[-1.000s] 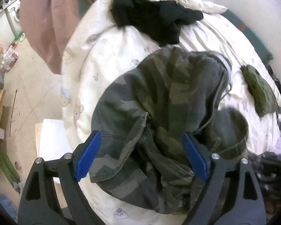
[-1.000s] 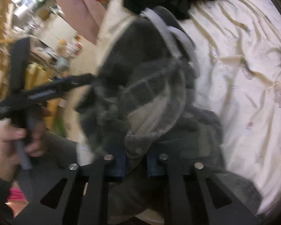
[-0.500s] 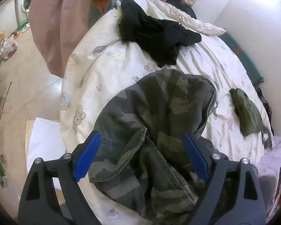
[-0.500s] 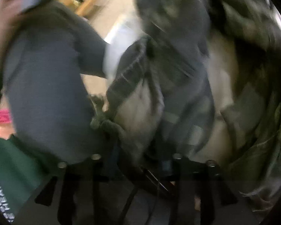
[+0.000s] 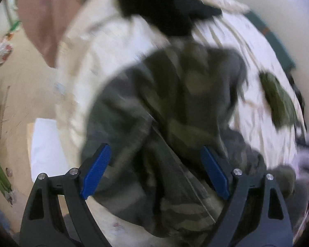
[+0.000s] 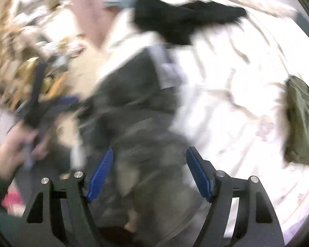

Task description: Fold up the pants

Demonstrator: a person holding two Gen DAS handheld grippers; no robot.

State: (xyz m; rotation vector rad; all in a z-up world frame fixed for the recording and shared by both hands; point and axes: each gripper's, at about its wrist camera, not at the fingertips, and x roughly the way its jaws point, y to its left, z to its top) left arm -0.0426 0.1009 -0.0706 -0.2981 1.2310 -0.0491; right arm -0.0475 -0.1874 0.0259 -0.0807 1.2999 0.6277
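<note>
The camouflage pants (image 5: 175,111) lie bunched in a heap on the white bed sheet (image 5: 113,47), near the bed's front edge. My left gripper (image 5: 155,170) is open above the heap, holding nothing. In the right wrist view the pants (image 6: 138,111) show blurred, with a pale grey waistband (image 6: 164,68) at the far end. My right gripper (image 6: 149,175) is open over the near part of the pants, holding nothing. The left gripper (image 6: 37,103) shows in a hand at the left of that view.
A black garment (image 5: 164,14) lies at the far end of the bed. A folded olive green garment (image 5: 278,100) lies at the right. A pink cloth (image 5: 43,18) hangs at the far left. A white box (image 5: 45,146) stands on the floor beside the bed.
My right gripper was shut on the pants a second ago and has let go; it is open now. The pants have dropped into a heap. Both views moved fast and are blurred.
</note>
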